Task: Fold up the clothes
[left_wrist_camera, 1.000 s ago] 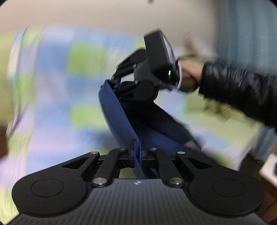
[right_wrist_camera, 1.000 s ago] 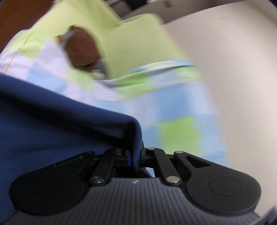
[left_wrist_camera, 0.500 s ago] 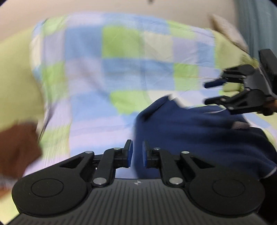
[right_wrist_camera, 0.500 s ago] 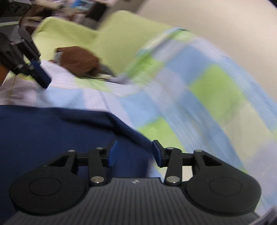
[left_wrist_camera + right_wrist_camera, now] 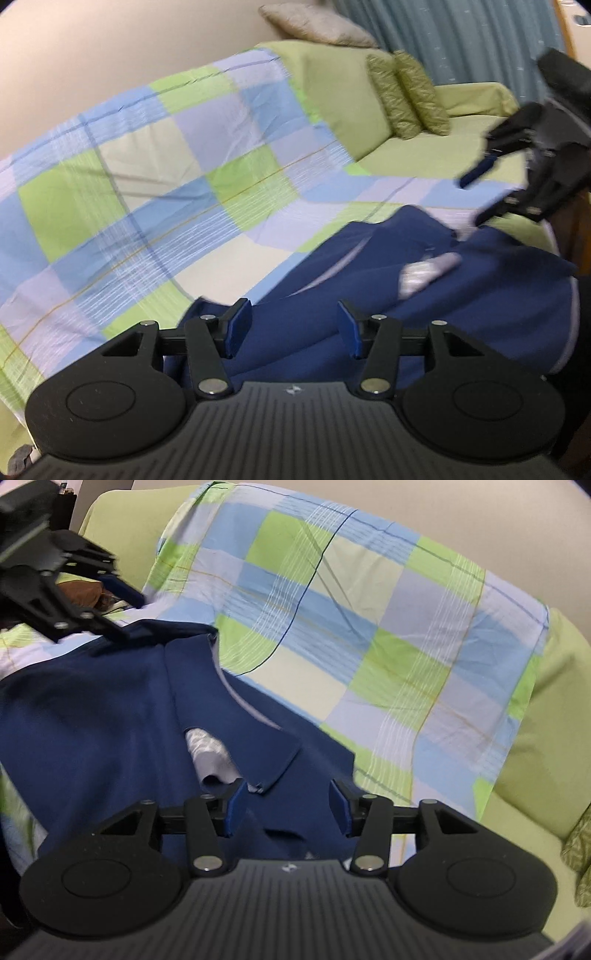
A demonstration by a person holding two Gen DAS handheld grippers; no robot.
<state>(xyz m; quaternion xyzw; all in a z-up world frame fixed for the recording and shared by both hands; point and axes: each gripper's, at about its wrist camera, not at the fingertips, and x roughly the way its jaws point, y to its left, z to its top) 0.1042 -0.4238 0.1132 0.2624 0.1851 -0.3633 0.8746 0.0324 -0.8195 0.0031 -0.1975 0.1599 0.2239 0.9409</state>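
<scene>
Both grippers, left gripper point(image 5: 291, 328) and right gripper point(image 5: 284, 806), just opening, empty. Navy garment point(image 5: 103, 716) dropped at 9 o'clock on checked sheet point(image 5: 369, 627). Ready for smoothing, probably.

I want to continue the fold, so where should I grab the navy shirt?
Judging by its pose, take the navy shirt at the collar-side edge nearest the right hand-held gripper, coming in from the front. That edge lies loose and raised on the checked sheet.

both wrist views look down, close, sharing the navy garment point(image 5: 424, 306).
</scene>
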